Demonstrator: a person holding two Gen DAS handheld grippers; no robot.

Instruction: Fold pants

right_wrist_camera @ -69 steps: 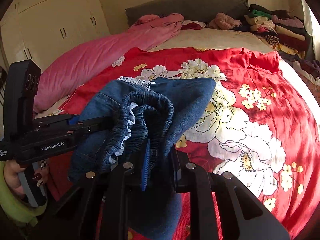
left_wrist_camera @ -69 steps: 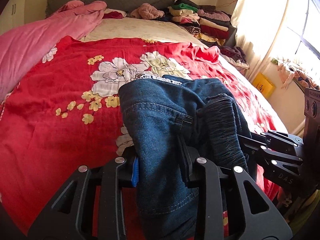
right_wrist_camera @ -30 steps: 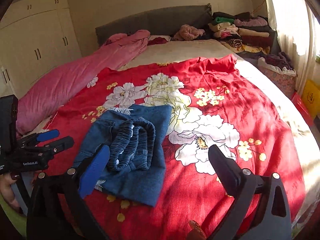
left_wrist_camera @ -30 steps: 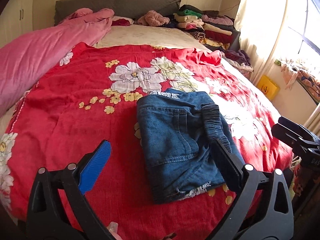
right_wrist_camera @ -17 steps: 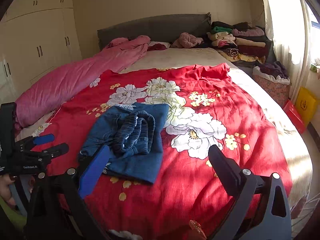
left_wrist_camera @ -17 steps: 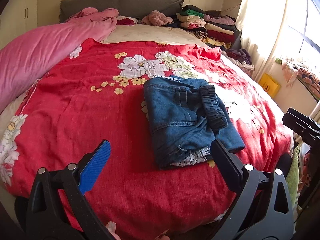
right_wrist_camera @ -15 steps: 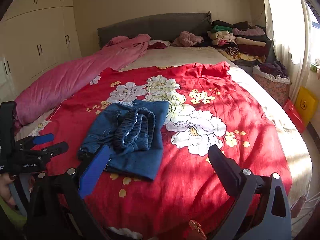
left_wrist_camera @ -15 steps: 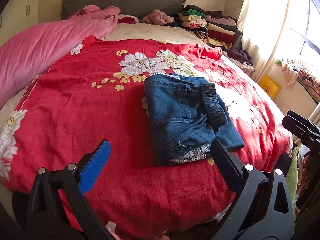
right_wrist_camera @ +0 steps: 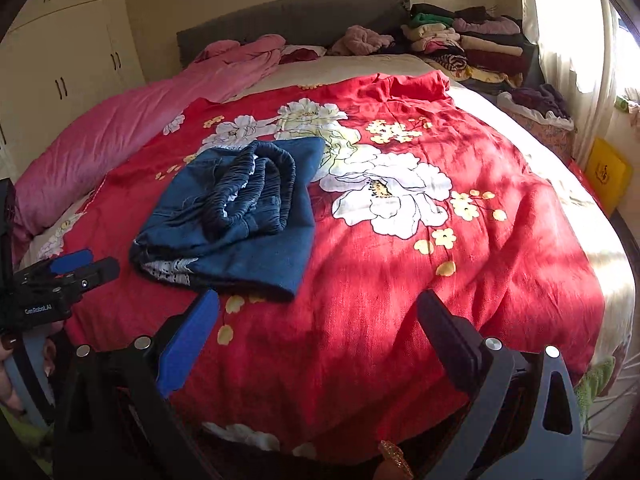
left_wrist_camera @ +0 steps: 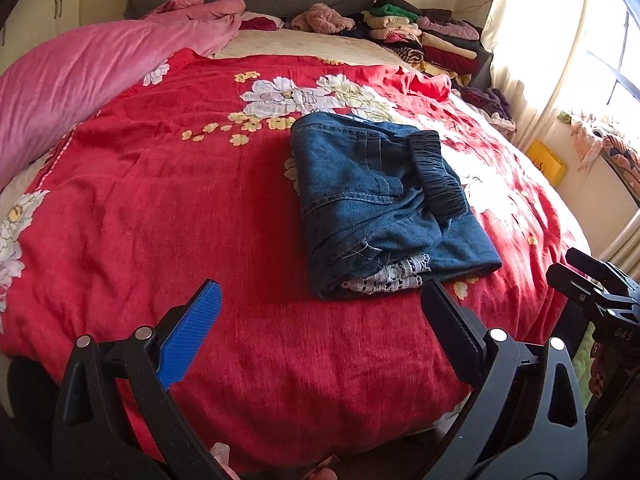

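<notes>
The denim pants [left_wrist_camera: 384, 204] lay folded in a compact bundle on the red floral bedspread [left_wrist_camera: 160, 200], toward the near edge of the bed. Both the left gripper [left_wrist_camera: 320, 320] and the right gripper [right_wrist_camera: 318, 320] hung back from it, jaws spread wide, holding nothing.

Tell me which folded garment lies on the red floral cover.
The denim pants, alone near the bed's foot. The other folded clothes are stacked by the headboard, off the red floral cover.
</notes>
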